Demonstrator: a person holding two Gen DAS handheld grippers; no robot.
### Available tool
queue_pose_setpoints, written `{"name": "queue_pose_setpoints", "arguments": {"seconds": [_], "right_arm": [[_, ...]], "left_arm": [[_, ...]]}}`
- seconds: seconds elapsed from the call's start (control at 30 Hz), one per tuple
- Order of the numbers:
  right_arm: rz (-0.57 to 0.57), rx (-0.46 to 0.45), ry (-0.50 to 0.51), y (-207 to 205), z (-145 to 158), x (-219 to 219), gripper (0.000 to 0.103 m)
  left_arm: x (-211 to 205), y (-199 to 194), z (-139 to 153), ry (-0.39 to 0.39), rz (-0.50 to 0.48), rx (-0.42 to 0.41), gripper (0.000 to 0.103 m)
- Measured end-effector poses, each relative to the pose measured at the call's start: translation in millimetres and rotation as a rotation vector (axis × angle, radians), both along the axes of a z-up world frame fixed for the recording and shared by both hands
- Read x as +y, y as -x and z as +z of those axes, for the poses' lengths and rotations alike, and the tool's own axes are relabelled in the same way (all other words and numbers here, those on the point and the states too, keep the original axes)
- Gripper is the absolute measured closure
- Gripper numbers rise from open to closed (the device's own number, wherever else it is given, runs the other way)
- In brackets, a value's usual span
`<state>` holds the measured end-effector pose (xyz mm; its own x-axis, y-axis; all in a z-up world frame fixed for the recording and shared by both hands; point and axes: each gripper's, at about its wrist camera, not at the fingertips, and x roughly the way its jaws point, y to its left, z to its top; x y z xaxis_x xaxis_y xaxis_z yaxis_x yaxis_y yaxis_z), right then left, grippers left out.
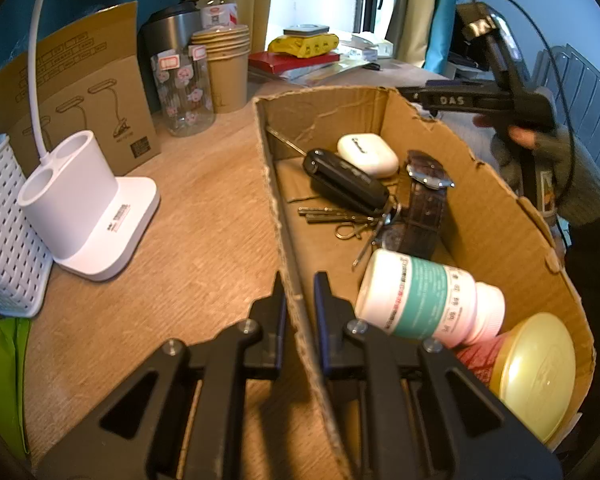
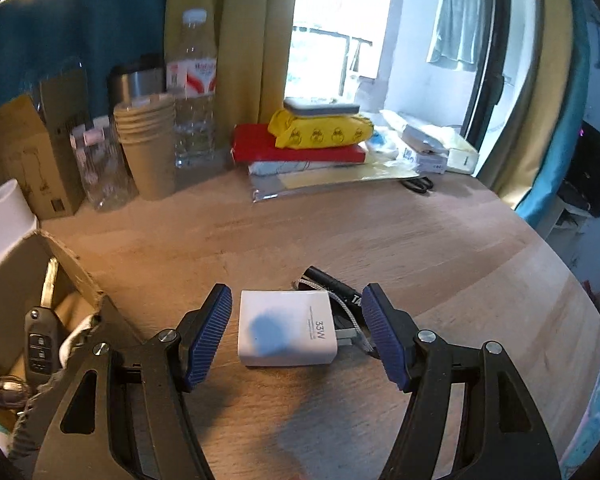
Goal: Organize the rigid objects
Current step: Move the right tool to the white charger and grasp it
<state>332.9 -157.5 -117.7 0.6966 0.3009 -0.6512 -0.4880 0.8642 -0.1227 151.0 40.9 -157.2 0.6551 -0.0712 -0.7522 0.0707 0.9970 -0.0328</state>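
An open cardboard box [image 1: 480, 200] holds a black car key [image 1: 344, 182], a white earbud case [image 1: 368, 154], a brown-strapped watch [image 1: 426, 196], loose keys, a white pill bottle [image 1: 428, 300] and a yellow-lidded jar [image 1: 536, 372]. My left gripper [image 1: 300, 304] is shut on the box's left wall, one finger on each side. On the table outside the box lies a white charger [image 2: 286, 332] with a black pen [image 2: 332, 280] behind it. My right gripper [image 2: 297, 300] is open, its blue pads standing either side of the charger without touching it. In the left wrist view the right gripper [image 1: 412, 94] hangs beyond the box's far right wall.
A white lamp base [image 1: 88, 208] and a white basket [image 1: 4, 232] stand left of the box. Paper cups [image 2: 148, 148], a glass jar, a water bottle [image 2: 194, 96] and a stack of books [image 2: 300, 144] line the back. Scissors [image 2: 418, 184] lie near the table's curved right edge.
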Motion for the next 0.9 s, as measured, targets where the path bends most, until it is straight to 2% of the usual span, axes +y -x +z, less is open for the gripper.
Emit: {"name": "queue_pose_setpoints", "arguments": {"seconds": [0.1, 0.53, 0.8, 0.9], "right_arm": [[0.003, 0.027, 0.006, -4, -7, 2, 0.032], [0.014, 0.043, -0.005, -5, -7, 4, 0.033], [0.04, 0.063, 0.024, -6, -12, 13, 0.034], [0.035, 0.048, 0.059, -6, -13, 18, 0.039]], "left_arm": [[0, 0, 0, 0.0, 0.0, 0.0, 0.089], [0, 0, 0, 0.0, 0.0, 0.0, 0.089], [-1, 0, -1, 0.004, -0.001, 0.001, 0.089], [-1, 1, -1, 0.004, -0.001, 0.001, 0.089]]}}
